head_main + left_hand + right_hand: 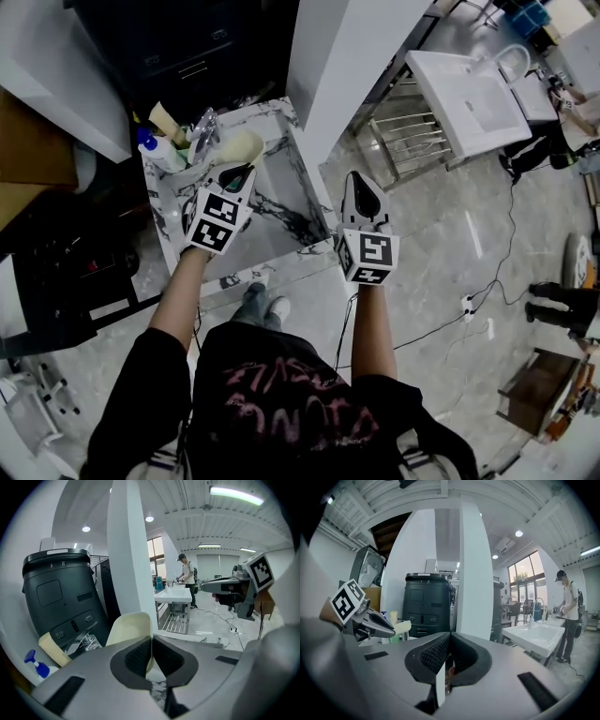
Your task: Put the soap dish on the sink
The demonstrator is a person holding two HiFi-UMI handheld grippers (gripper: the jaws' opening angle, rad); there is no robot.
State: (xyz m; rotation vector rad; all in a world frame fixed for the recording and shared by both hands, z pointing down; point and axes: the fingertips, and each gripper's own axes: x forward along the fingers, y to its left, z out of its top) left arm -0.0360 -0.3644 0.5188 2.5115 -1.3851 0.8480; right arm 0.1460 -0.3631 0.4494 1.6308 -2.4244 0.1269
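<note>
Left gripper (pixel 151 656) tight on soap dish (pixel 127 627) rim, clear in its view alone

Cream soap dish (pixel 240 147), black-veined white sink (pixel 286 211)

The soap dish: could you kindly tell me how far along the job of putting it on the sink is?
Done: the soap dish is picked up, clamped in the left gripper. In hand: it is held over the marble sink, near its back. Left: set it down and release. The right gripper is shut, apparently empty, off to the side.
</note>
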